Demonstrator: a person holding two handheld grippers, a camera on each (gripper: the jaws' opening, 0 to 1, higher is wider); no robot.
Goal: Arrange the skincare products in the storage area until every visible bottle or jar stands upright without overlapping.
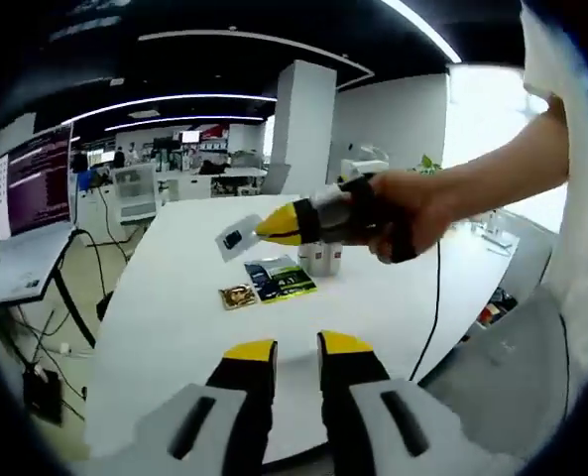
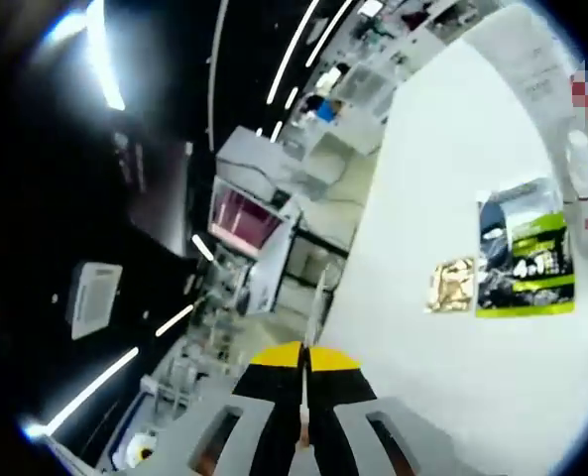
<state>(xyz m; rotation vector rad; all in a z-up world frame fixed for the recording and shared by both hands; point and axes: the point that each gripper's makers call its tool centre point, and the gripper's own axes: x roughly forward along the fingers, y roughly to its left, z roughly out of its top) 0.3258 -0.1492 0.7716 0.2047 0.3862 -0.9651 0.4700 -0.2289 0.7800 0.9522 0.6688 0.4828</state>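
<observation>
The left gripper (image 1: 295, 354) stood apart; the right gripper (image 2: 304, 359) pinched a thin white card (image 2: 319, 297); swinging could topple the small white jar (image 1: 320, 258).

The dark-and-green packet (image 2: 525, 253) at three o'clock in the right gripper view bears large white characters resembling "4+1"; its other print is illegible.

White table (image 1: 175, 297), green-black packet (image 1: 281, 279), yellow-tipped gripper (image 1: 297, 349).

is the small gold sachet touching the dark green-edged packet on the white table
Apart. The right gripper view shows a white strip of table between the small gold sachet and the dark green-edged packet.
</observation>
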